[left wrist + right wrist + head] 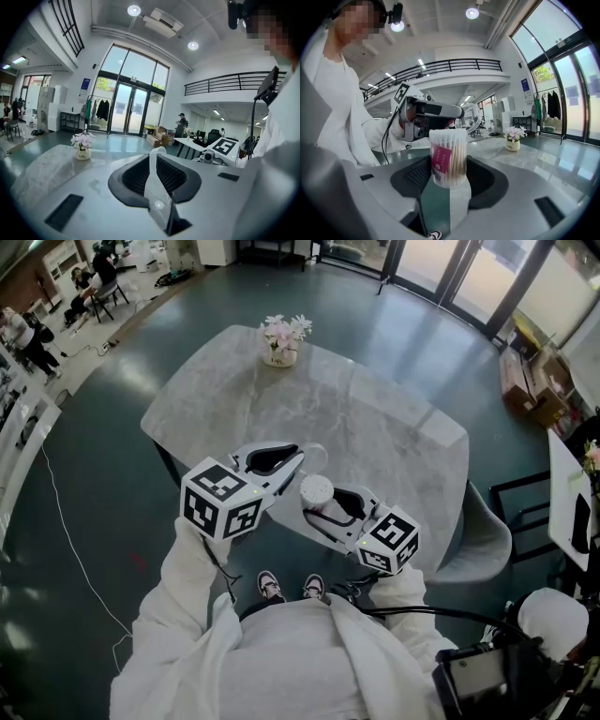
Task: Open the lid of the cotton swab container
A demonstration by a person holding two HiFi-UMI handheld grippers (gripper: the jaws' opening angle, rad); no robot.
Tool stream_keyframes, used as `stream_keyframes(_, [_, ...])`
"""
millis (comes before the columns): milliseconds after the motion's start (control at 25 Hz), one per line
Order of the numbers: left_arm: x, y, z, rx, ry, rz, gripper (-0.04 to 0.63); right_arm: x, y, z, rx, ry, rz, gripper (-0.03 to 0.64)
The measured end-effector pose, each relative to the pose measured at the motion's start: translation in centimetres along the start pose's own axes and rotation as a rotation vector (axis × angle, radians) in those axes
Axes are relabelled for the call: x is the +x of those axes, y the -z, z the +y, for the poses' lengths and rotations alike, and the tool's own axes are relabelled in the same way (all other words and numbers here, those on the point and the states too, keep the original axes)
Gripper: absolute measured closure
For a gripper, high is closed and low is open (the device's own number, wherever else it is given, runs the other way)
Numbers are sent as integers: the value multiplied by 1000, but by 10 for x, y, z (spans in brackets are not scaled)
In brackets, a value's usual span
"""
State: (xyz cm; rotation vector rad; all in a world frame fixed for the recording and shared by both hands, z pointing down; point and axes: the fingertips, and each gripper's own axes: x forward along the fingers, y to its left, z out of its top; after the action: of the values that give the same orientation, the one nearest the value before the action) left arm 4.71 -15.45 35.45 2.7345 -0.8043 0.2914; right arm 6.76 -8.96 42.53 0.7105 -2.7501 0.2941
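**A:** A pale grey marble-look counter (394, 427) stands in a big glass-fronted hall with a dark green floor. Both tools hang over its 6 o'clock edge. Where's the tub?

**B:** The clear round plastic cotton swab container (447, 159) stands upright in the right tool (319, 507). The pads press on its lower wall, and the white swab tips are bare at the top. The left tool (298, 458), at about 10 o'clock from the container, is nearly closed on the thin clear plastic lid (157, 183) and grips it edge-on. So the lid looks already off.

**A:** How will it handle?

**B:** I'd say it's light. The wall looks thin and smooth, so it's probably slippery and would flex under a hard squeeze. Gripping low on the wall suits it because that leaves the rim free. The lid is thinner still and best held by its edge. With the top open, any tilt could spill the swabs.

**A:** Anything in the way?

**B:** Not much. A small white pot of pink flowers (280, 341) sits at 12 o'clock on the counter, well apart from the tools. A grey chair (487, 531) stands off the counter's 4 o'clock corner.
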Motion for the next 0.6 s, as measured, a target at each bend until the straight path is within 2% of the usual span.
stream_keyframes(360, [0, -9, -5, 35, -26, -36, 546, 3, -4, -7, 23, 37, -5, 333])
stream_keyframes(600, [-1, -11, -9, 24, -39, -57, 546, 4, -6, -10, 50, 57, -13, 333])
